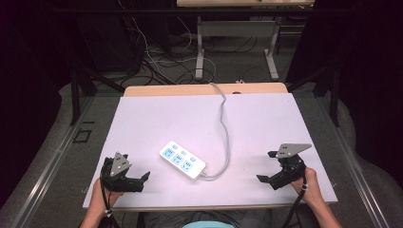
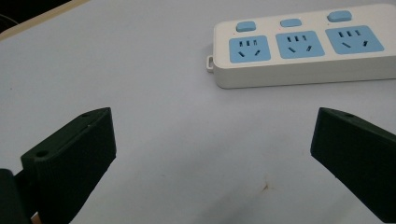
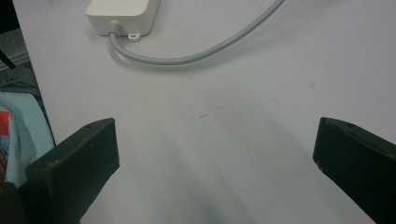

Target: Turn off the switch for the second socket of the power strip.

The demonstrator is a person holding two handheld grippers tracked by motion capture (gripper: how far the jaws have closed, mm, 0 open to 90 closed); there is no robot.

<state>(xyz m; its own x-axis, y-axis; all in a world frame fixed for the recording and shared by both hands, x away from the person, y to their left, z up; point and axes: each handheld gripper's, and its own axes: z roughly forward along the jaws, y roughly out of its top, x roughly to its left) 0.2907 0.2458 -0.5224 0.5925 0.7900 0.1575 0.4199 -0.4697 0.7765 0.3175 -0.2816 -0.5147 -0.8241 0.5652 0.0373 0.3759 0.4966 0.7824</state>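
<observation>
Strip (image 1: 182, 160), the white power strip, lies flat near the middle of the high view, a bit low, on the pale board (image 1: 142, 123). Going from left to right: the left gripper (image 1: 140, 179) sits at the lower left of that view, held in a hand (image 1: 102, 192), with its jaws wide apart and nothing between them. In the left gripper view the strip (image 2: 303, 46) is at the upper right, well ahead of the jaws and not touching them. Next comes the strip itself, then its grey cord (image 1: 223, 128), which loops from the strip's near end and runs up to the far edge of the board. The right gripper (image 1: 267, 166) is at the lower right, also with jaws wide apart and holding nothing. I think the work has not really begun; both grippers are only waiting beside the strip. The next move likely calls for a gripper to reach in to the strip. Count: one strip, three blue sockets, three blue buttons, one cord, two grippers.
</observation>
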